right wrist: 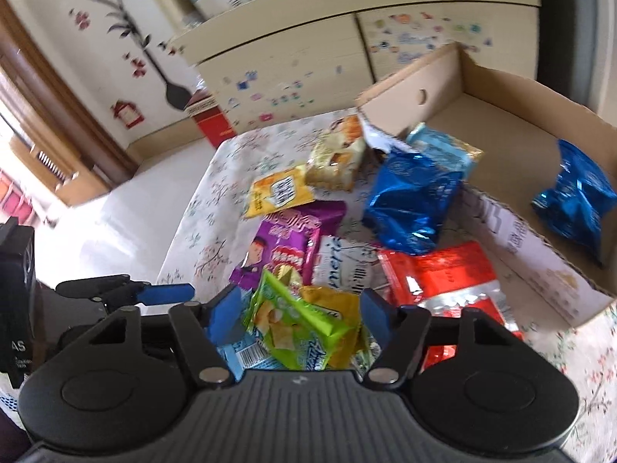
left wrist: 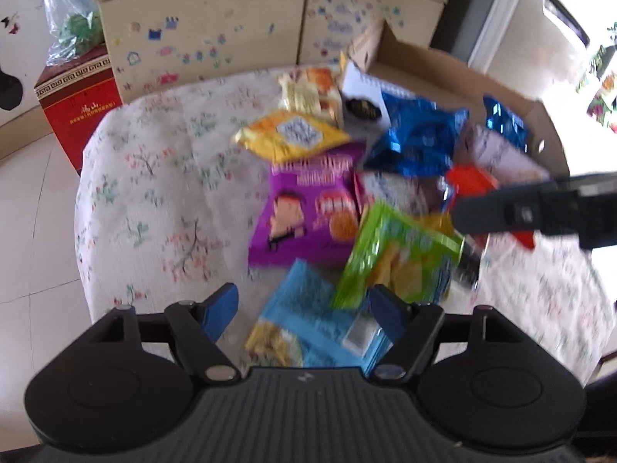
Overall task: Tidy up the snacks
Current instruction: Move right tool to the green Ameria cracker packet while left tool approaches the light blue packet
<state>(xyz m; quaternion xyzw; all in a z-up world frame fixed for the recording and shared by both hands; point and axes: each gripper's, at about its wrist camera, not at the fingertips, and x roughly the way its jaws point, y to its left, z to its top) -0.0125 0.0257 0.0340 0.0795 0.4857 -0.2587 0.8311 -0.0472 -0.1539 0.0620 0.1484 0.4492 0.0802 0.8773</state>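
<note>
A table (left wrist: 154, 200) under a floral cloth carries everything, and a cardboard box (right wrist: 501, 123) sits open on its far right part. Inside the box, against its right wall, lies one blue foil bag (right wrist: 574, 200); a second blue foil bag (right wrist: 412, 200) rests just outside the box's near-left corner. Left of the box the loose snacks spread out: a purple packet (left wrist: 304, 216), a red packet (right wrist: 439, 274) just beside the box's front wall, a yellow packet (left wrist: 289, 137), and farthest from the box's front a light blue packet (left wrist: 308, 328). The left gripper (left wrist: 304, 314) hangs spread over that light blue packet, its pads clear of it. The right gripper (right wrist: 299, 318) straddles a green packet (right wrist: 297, 320); its jaws are partly drawn in, the green packet between them, though whether the pads press it is unclear.
</note>
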